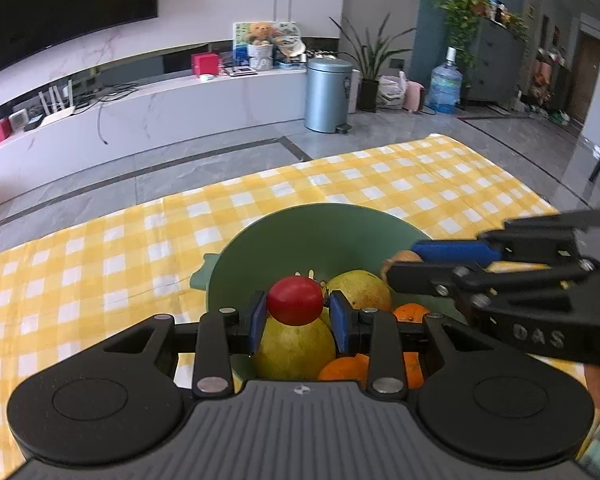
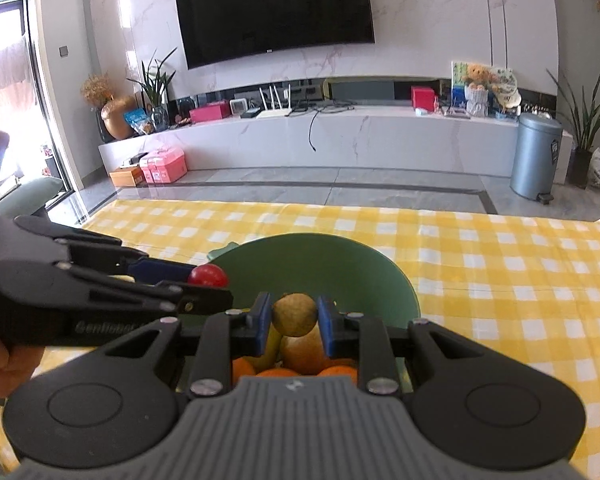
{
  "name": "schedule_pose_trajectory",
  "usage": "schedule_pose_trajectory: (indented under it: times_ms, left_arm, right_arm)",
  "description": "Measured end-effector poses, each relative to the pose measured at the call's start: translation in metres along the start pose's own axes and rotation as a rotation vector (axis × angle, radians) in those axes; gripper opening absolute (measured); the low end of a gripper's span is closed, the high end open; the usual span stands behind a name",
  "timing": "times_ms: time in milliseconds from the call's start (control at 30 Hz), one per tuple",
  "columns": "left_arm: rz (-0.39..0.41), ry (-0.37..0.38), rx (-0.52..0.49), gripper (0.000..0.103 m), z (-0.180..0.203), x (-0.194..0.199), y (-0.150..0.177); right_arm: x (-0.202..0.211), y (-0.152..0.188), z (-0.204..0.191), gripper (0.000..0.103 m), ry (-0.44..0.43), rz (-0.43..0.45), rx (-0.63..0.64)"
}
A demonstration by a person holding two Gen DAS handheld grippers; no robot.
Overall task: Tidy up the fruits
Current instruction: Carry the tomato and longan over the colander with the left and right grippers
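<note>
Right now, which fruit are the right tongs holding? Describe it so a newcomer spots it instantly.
Find the yellow checked tablecloth, then the green bowl on it. Just above the bowl's pile of oranges and pears, the right tongs pinch a small brownish-tan ball. It is the only dull brown fruit; the left tongs hold a glossy red one.

We see the bowl (image 1: 300, 228) on the tabletop (image 1: 100, 248), pears (image 1: 296, 344) and oranges (image 1: 346, 368) in it, the bin (image 1: 328, 94) on the floor behind, left of a plant (image 1: 374, 60).
</note>
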State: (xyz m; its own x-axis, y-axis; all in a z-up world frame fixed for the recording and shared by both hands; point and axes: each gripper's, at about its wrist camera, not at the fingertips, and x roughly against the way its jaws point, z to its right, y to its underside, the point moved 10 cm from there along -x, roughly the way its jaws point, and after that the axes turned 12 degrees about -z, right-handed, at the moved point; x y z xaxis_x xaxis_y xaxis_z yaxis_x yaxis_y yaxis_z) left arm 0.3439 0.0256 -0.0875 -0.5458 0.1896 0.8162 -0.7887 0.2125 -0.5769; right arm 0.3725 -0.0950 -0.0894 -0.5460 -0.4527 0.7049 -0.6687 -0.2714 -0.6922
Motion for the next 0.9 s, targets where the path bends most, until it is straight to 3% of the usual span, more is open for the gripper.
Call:
schedule_pose_trajectory:
  times_ms: [300,533,900]
  left_arm:
    - [-0.043,-0.040,-0.028,0.038,-0.009,-0.022,0.001]
    - [-0.055,-0.095,-0.042,0.038,-0.016,-0.035,-0.001]
    - [-0.044,-0.095,-0.022,0.043,-0.022,-0.039,-0.001]
  right_arm:
    - [-0.047,-0.017,0.005,0.021,-0.044,-0.090,-0.006]
    - [-0.084,-0.024,0.017,0.021,-0.101,-0.178,-0.144]
    - [-0.108,-0.026,0.010,0.022,-0.078,-0.230,-0.130]
